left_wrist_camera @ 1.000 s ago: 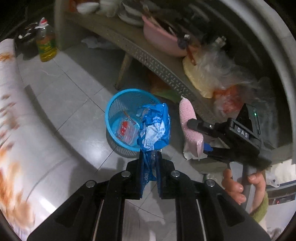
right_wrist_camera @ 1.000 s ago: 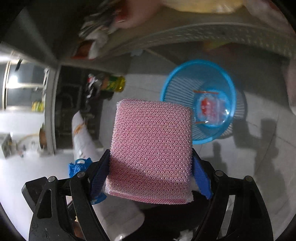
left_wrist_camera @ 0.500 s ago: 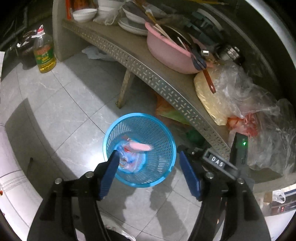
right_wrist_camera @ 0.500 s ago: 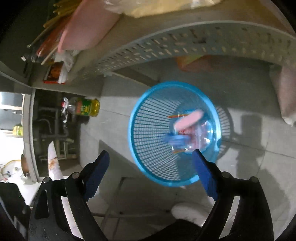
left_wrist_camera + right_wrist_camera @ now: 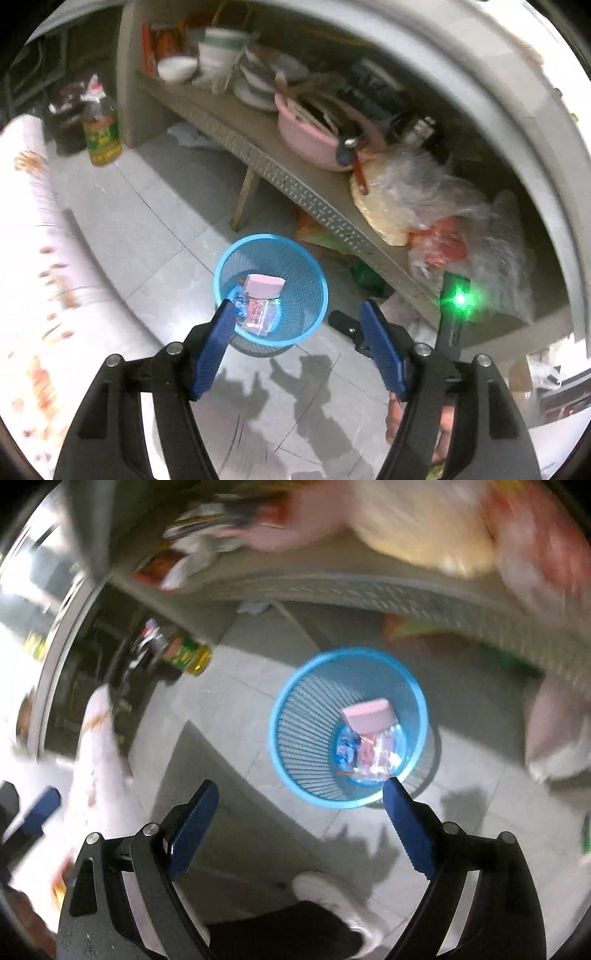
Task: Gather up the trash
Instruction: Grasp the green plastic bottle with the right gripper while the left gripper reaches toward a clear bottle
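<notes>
Both grippers hang empty above a blue mesh wastebasket [image 5: 270, 291] on the tiled floor beside a cluttered low shelf [image 5: 295, 184], jaws spread wide with nothing between the blue pads. Seen from the left gripper [image 5: 297, 332], the basket sits straight ahead and below, framed between the two fingers; from the right gripper [image 5: 301, 812], it lies ahead and slightly toward the right finger. Inside rest a pink scouring sponge [image 5: 265, 286], its long axis running roughly crosswise to the left gripper's line of sight, with a blue wrapper [image 5: 347, 747] and a clear plastic packet [image 5: 376, 755] at the bottom beneath it. The trash in view appears already collected. Any further piece would have to be found away from the basket, and neither wrist view clearly shows one; crumpled white paper [image 5: 188, 134] under the shelf, well ahead of the left gripper, may be a candidate.
</notes>
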Demonstrator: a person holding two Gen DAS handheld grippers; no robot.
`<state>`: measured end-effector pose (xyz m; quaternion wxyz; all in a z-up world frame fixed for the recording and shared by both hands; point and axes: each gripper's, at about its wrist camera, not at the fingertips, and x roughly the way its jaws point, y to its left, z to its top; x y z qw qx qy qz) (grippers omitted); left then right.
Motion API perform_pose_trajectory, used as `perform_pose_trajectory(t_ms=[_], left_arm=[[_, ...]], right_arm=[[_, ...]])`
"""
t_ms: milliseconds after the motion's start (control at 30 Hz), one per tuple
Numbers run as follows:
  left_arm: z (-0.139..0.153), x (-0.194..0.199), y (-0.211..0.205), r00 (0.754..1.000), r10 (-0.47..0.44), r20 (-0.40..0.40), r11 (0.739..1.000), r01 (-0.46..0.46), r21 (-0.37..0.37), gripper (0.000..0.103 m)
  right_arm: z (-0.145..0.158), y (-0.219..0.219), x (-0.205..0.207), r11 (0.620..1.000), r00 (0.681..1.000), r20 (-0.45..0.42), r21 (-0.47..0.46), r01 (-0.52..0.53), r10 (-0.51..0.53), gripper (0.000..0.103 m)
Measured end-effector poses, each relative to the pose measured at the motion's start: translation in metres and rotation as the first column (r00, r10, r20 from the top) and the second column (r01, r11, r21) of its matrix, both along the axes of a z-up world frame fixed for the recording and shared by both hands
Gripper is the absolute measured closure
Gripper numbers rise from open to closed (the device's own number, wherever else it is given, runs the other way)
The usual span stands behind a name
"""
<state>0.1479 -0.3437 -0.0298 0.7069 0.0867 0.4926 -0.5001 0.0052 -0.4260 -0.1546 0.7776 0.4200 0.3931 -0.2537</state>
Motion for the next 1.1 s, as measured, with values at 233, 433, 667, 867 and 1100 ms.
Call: perform_pose_trajectory(t_ms=[233,433,667,867,1100], left_arm=[[0.061,-0.025,0.127,0.993,0.092,0.078,0.991,-0.084,-0.1,0.022],[0.073,-0.039,0.27,0.924,0.343,0.171,0.939,-0.33,-0.098,0.019],[0.054,-0.056,0.403,0.759,0.618,0.204,0.783,-0.616,-0.081,0.019],[0.01,-0.043,0.474,0.633,0.773,0.041,0.634,-0.772,-0.034,0.019],[-0.014,-0.031,0.512,0.536,0.841,-0.075,0.532,-0.844,-0.062,0.022]], right_arm=[[0.066,0.059,0.026,0.969,0.969,0.091,-0.114,-0.221,0.232,0.017],[0.098,0.117,0.066,0.891,0.879,0.157,-0.134,-0.433,0.451,0.017],[0.111,0.22,0.127,0.695,0.673,0.179,-0.134,-0.706,0.718,0.017],[0.121,0.327,0.164,0.455,0.425,0.223,-0.102,-0.885,0.877,0.018],[0.122,0.422,0.184,0.188,0.168,0.157,-0.125,-0.974,0.973,0.023]])
